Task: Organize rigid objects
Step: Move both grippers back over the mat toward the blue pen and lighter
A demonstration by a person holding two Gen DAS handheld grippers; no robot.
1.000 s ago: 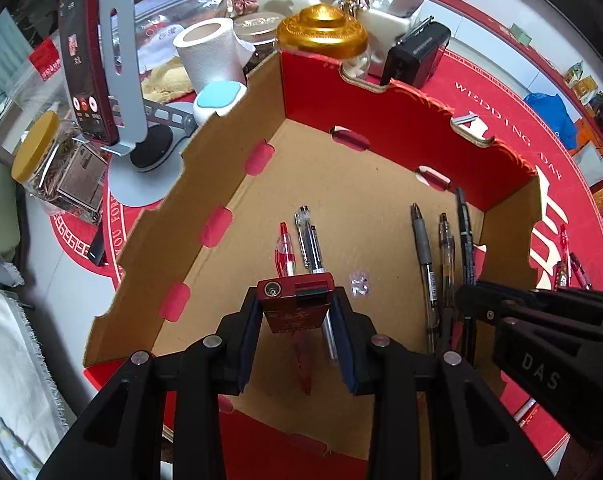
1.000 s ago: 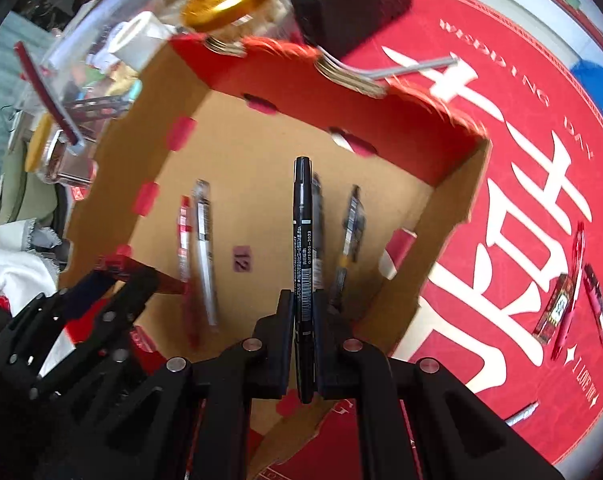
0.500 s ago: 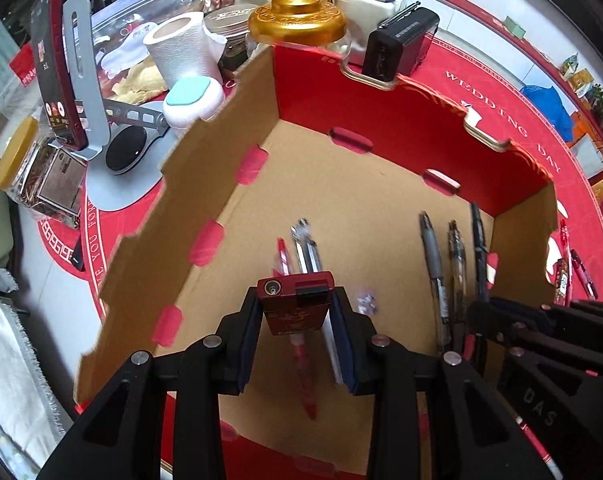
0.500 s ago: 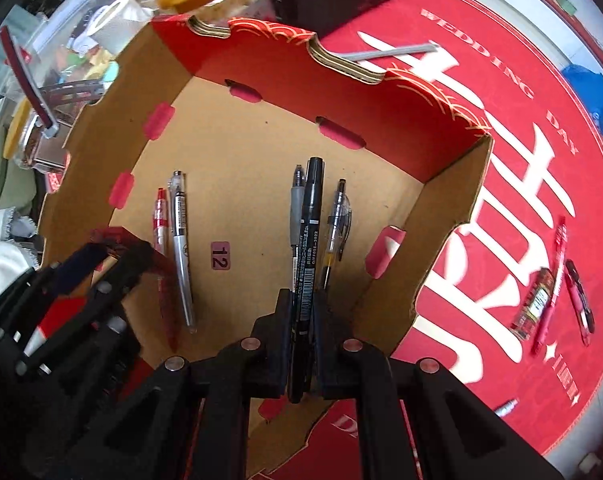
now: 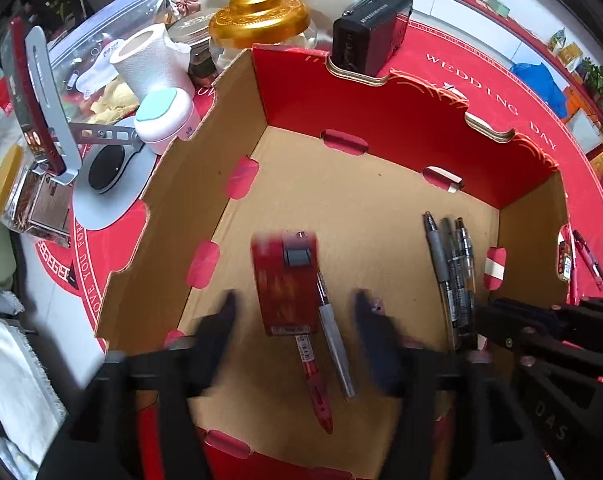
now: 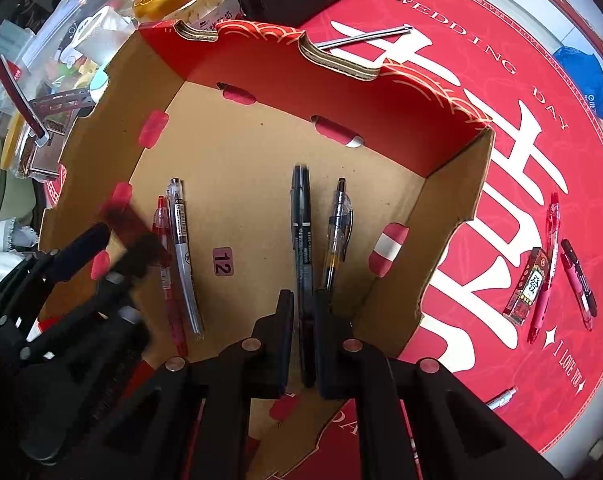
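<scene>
My left gripper (image 5: 295, 312) is open over the cardboard box (image 5: 205, 160). A small red box (image 5: 286, 282) lies loose between its blurred fingers, over a red pen (image 5: 315, 376) and a silver pen (image 5: 335, 348). My right gripper (image 6: 303, 308) is shut on a black marker (image 6: 301, 232), held low over the box floor beside a clear pen (image 6: 337, 232). In the left wrist view, three dark pens (image 5: 451, 264) lie at the box's right side. The left gripper (image 6: 113, 248) shows blurred in the right wrist view.
Outside the box on the red cloth (image 6: 501, 184) lie a small red box (image 6: 529, 284) and red pens (image 6: 545, 264). A black radio (image 5: 371, 32), gold lid (image 5: 259, 20), paper roll (image 5: 149, 60) and phone stand (image 5: 49, 96) crowd the far side.
My left gripper has opened and let go of the small red box, which now sits in the cardboard box on the pens. My right gripper has lowered the black marker toward the floor.
</scene>
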